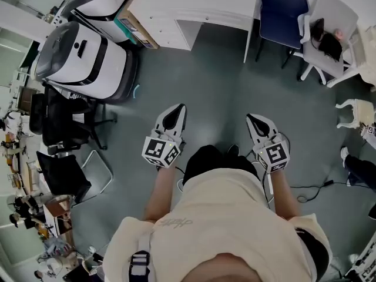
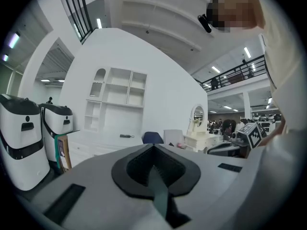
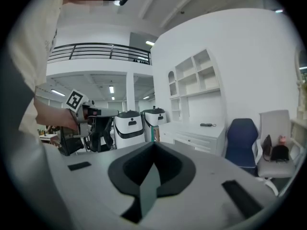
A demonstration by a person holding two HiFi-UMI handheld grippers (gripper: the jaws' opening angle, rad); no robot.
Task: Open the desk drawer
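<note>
- On the left gripper (image 2: 153, 145): jaws pressed together at the tips, with nothing between them.
- Same on the right gripper (image 3: 153, 143): jaws closed up, holding nothing.
- Held low in front of the person (image 1: 223, 216), side by side and a little apart, over the grey floor (image 1: 217, 93).
- Far ahead, by the white wall: the white desk (image 1: 194, 4), with the desk drawer (image 3: 195, 140) just under its top. Well apart from both grippers.
- Next to the desk: a blue chair (image 1: 282, 7) on the right and two big white machines (image 1: 88, 57) on the left.
- Looks like the very start of the job: no reaching and no touching the drawer yet.
- Next, most likely: walk up to the desk, spread one pair of jaws, grab the drawer front or its handle, and pull straight back.
- Hard to see from here: the handle, too small to make out. Also hard to pick which drawer, with more than one in a row.
- Cut off at the top of the head view: the back of the desk.
- Hidden under the person's body: the floor by the feet.
</note>
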